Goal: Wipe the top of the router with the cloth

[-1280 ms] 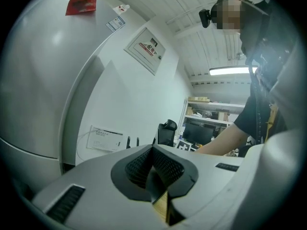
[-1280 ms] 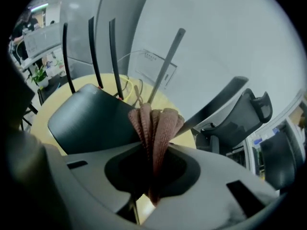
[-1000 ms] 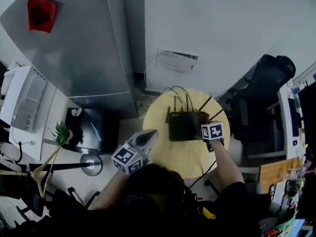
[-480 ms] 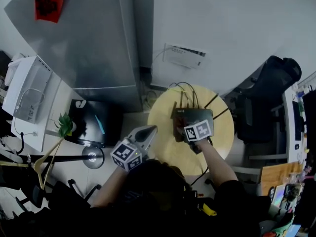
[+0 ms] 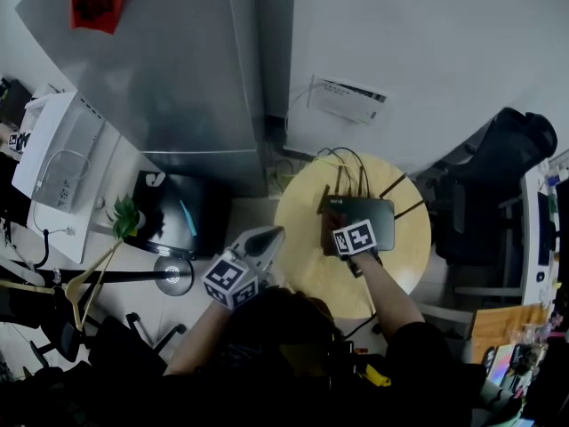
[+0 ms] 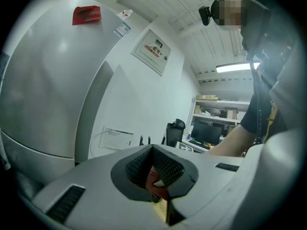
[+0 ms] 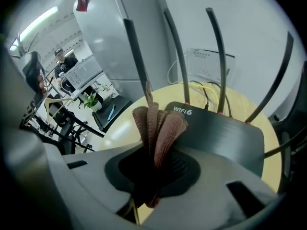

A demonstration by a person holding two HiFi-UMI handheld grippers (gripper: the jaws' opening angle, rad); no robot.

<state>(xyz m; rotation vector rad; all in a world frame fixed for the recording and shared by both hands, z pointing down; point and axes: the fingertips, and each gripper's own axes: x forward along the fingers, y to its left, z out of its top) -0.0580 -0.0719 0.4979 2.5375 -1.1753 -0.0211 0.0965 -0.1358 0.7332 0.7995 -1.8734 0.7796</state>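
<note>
I pinched the cloth at the left end of the router.

My right gripper (image 7: 154,169) was clamped on the brown cloth (image 7: 156,128), whose folds stood over the left end of the black router (image 7: 216,133), beside the white print "WIFI6". Four antennas rose along the router's far edge. The round table (image 5: 307,265) had bare room on the near and left sides of the router. My left gripper (image 6: 156,169), its jaws pressed together with nothing in them, hung off the table's left edge, well apart from the router.
</note>
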